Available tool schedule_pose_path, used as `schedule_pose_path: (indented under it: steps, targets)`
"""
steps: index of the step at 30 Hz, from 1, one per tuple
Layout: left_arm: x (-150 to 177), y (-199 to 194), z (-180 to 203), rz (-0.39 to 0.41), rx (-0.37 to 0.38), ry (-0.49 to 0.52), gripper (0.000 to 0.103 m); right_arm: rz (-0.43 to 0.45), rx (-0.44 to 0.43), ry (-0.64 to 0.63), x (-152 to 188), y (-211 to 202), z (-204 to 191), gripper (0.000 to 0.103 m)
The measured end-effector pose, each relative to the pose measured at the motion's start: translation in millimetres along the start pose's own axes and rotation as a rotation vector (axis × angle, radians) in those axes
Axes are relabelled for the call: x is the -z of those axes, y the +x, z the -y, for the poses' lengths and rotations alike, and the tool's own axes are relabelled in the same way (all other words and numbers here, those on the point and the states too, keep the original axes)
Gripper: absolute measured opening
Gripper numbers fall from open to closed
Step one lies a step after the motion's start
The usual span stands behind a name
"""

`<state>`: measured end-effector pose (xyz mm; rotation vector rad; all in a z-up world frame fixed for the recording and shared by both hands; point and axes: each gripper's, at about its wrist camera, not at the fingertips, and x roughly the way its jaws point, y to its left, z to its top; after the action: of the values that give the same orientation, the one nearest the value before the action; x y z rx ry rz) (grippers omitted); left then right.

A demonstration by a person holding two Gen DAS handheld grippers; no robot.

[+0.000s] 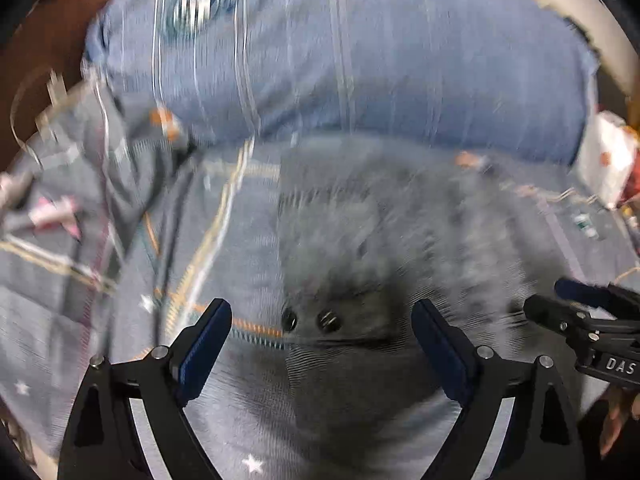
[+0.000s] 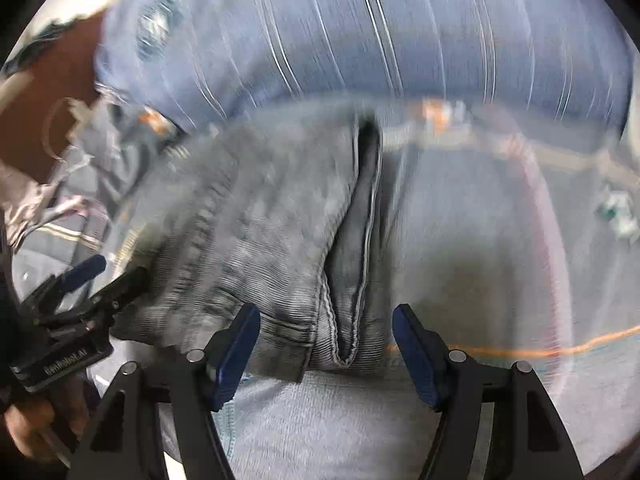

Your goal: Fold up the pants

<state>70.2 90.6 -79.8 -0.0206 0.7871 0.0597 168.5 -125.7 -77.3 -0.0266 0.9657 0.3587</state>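
Observation:
Grey denim pants (image 1: 368, 240) lie folded on a patterned bed sheet, with two metal buttons (image 1: 310, 320) at the near edge. My left gripper (image 1: 322, 340) is open and empty, just above that near edge. In the right wrist view the pants (image 2: 248, 232) lie left of centre, with a folded edge and seam (image 2: 352, 280) running toward me. My right gripper (image 2: 326, 344) is open and empty over that folded edge. Each gripper shows in the other's view: the right one (image 1: 588, 312) at the right, the left one (image 2: 84, 292) at the left. Both views are motion-blurred.
A blue striped pillow (image 1: 340, 48) lies across the far side of the bed, also in the right wrist view (image 2: 360, 28). The grey star-print sheet (image 1: 120, 320) has crumpled bedding (image 1: 100, 152) at the left. A white and red bag (image 1: 608, 160) sits at the right.

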Motion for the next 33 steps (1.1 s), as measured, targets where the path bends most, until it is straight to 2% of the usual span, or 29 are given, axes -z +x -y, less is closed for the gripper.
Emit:
schedule_pose_path:
  steps: [2, 5, 8, 13, 21, 24, 31, 33]
  targets:
    - [2, -38, 7, 0.114, -0.017, 0.006, 0.093, 0.087, 0.007, -0.005, 1, -33, -3, 0.082]
    - [6, -70, 17, 0.165, 0.018, 0.03, 0.093, 0.214, 0.021, -0.025, 10, -84, -11, 0.097]
    - [19, -93, 23, 0.2, 0.009, 0.044, 0.093, 0.262, 0.05, -0.052, 21, -108, -17, 0.102]
    - [32, -100, 25, 0.183, 0.047, 0.014, 0.093, 0.221, 0.063, -0.088, 40, -116, -23, 0.102]
    - [40, -113, 20, 0.167, 0.064, -0.012, 0.093, 0.088, 0.101, -0.149, 64, -96, -37, 0.102]
    - [40, -113, 11, 0.142, 0.093, -0.055, 0.093, 0.091, 0.085, -0.132, 62, -94, -39, 0.102]
    - [38, -107, -3, 0.114, 0.07, -0.097, 0.093, 0.096, 0.076, -0.137, 52, -90, -50, 0.102]
    - [38, -106, -3, 0.119, 0.084, -0.085, 0.099, 0.087, 0.073, -0.138, 51, -85, -52, 0.102]
